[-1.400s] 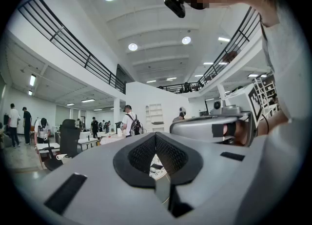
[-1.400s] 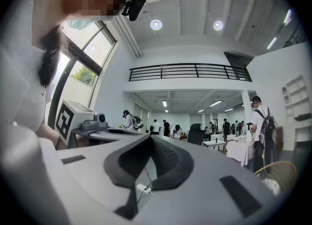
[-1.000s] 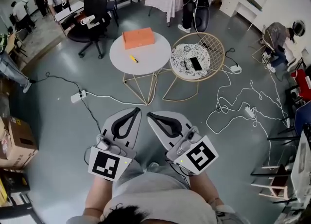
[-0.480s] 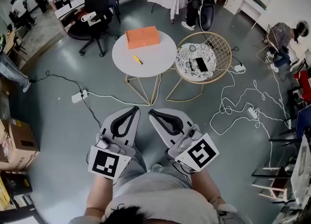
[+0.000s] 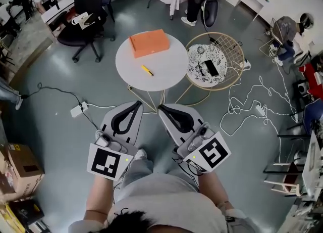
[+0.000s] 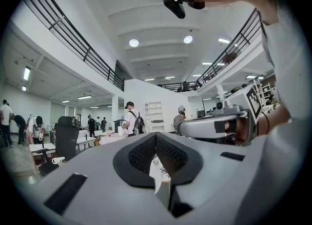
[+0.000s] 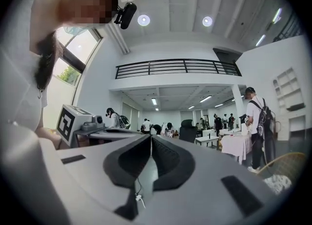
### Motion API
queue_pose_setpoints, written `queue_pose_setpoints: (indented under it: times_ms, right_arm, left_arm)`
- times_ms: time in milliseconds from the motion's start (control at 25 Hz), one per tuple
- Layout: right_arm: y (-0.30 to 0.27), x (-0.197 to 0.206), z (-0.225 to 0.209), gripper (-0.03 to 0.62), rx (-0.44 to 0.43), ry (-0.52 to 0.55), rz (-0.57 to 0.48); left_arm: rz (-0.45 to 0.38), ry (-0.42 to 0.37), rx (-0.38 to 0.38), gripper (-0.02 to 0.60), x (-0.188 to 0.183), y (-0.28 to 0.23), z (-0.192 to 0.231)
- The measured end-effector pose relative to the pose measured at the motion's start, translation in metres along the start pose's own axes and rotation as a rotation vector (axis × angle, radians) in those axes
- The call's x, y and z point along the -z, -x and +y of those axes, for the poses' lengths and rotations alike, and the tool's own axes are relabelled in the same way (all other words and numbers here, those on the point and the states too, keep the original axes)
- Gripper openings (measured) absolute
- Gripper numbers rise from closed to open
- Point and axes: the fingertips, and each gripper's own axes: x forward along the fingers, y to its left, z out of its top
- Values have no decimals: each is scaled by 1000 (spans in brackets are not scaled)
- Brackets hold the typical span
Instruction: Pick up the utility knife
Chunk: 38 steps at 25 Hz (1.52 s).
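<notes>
1. Both my jaws are pressed together at the tips and hold nothing: left gripper (image 5: 137, 104) and right gripper (image 5: 161, 108), side by side above the grey floor (image 5: 50, 141).
2. The small yellow utility knife (image 5: 147, 70) lies on the round white surface (image 5: 166, 60), well ahead of both grippers, near the flat orange box (image 5: 148, 43).

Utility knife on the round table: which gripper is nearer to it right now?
Left, narrowly. The left gripper is held short of the utility knife, slightly to its left; the right gripper is short too, further off to its right.
</notes>
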Motion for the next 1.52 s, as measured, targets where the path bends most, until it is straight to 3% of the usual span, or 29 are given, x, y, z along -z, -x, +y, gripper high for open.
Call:
queue_pose_setpoints:
  times_ms: [280, 560, 920, 1520]
  right_arm:
    - [-56, 12, -12, 9, 62, 11, 30]
    - [-79, 29, -36, 9, 86, 15, 92]
    - [-123, 40, -94, 9, 7, 14, 104]
    - [-171, 53, -207, 9, -128, 11, 111]
  left_arm:
    - [9, 0, 51, 11, 15, -9, 63]
    - [5, 35, 56, 11, 28, -26, 91]
    - [21, 31, 8, 11, 36, -79, 126]
    - [-35, 26, -139, 11, 18, -190, 180]
